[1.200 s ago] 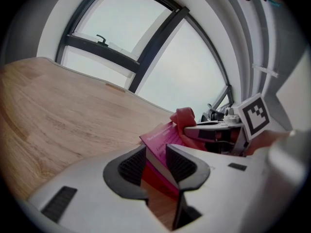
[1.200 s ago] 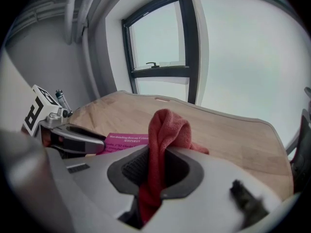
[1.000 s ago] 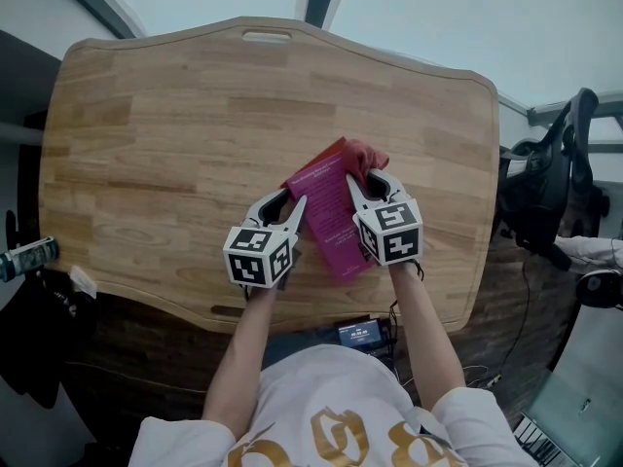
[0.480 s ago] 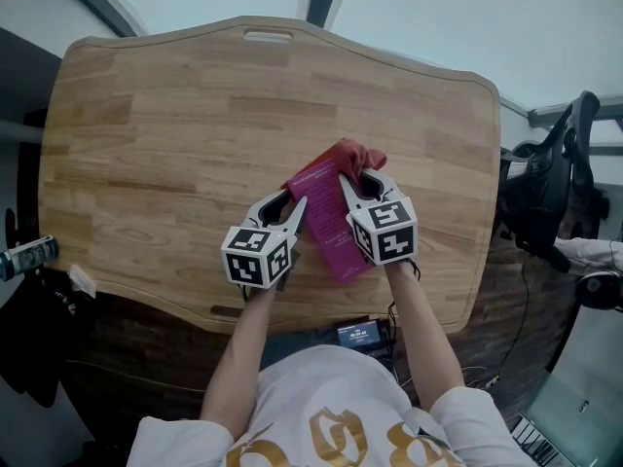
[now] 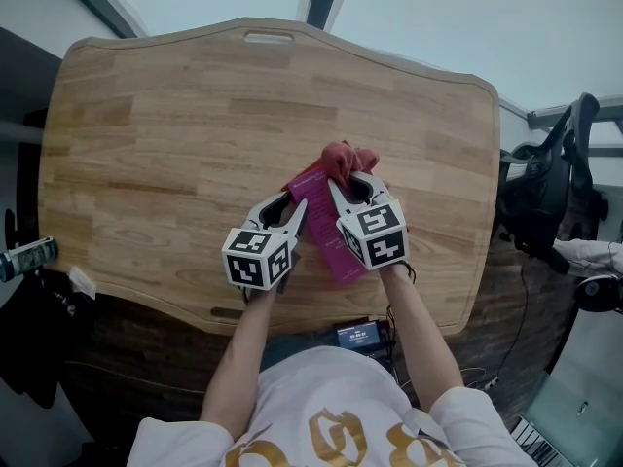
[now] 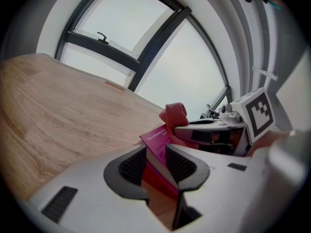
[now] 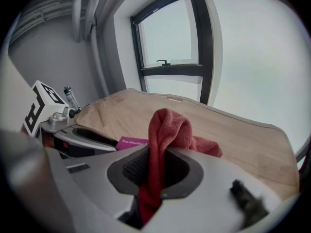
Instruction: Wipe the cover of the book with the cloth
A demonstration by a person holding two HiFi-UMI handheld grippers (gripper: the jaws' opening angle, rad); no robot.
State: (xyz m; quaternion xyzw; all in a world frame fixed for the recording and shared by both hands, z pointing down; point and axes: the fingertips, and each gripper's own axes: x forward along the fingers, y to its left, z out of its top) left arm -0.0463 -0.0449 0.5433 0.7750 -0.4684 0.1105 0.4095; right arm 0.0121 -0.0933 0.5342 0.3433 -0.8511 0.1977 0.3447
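A magenta book (image 5: pixel 329 230) lies tilted on the wooden table (image 5: pixel 175 134), its left edge raised. My left gripper (image 5: pixel 295 199) is shut on that edge; in the left gripper view the book (image 6: pixel 155 142) sits between the two pads (image 6: pixel 132 165). A red cloth (image 5: pixel 343 157) is bunched over the book's far end. My right gripper (image 5: pixel 352 179) is shut on the cloth, which in the right gripper view (image 7: pixel 165 125) stands up from between the jaws, with the book's corner (image 7: pixel 130 141) showing beside it. The cloth (image 6: pixel 175 114) also shows beyond the book in the left gripper view.
A black chair (image 5: pixel 550 188) stands off the table's right side. A small bottle (image 5: pixel 27 256) sits at the far left, off the table. A dark device (image 5: pixel 360 334) lies below the near table edge. Windows (image 7: pixel 170 38) rise behind the table.
My right gripper has slid left across the book's far end, dragging the red cloth with it. The left gripper and the book have stayed put.
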